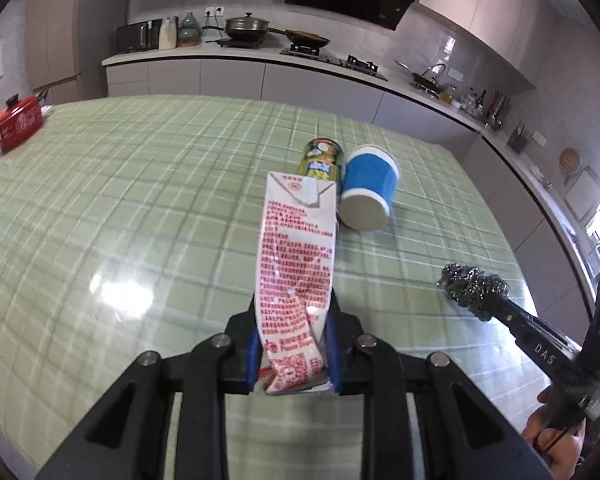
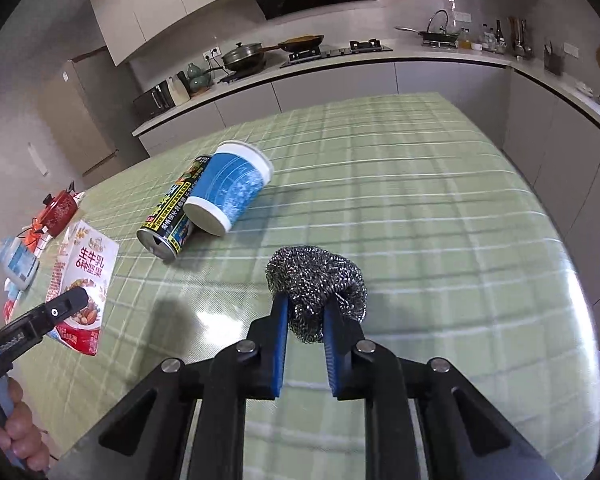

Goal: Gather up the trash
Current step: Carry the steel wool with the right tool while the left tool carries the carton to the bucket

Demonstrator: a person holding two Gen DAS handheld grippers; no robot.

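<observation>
Gripping flattened white-and-red milk carton (image 1: 296, 280), left gripper (image 1: 293, 354) fingers clamped | right gripper (image 2: 306, 354) fingers pinch silver steel-wool scourer (image 2: 316, 280) | blue paper cup (image 2: 230, 188) touches green drink can (image 2: 176, 210), both lying on green checked worktop (image 2: 420, 208).

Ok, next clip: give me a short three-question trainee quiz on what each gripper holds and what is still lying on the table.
1. True or false: the left gripper is shut on the milk carton.
2. What does the right gripper hold? A) steel wool scrubber B) blue paper cup C) drink can
3. Fill in: the cup and the can lie on their ____ on the green checked table, touching.

Key: 1 true; 2 A; 3 sides.
</observation>
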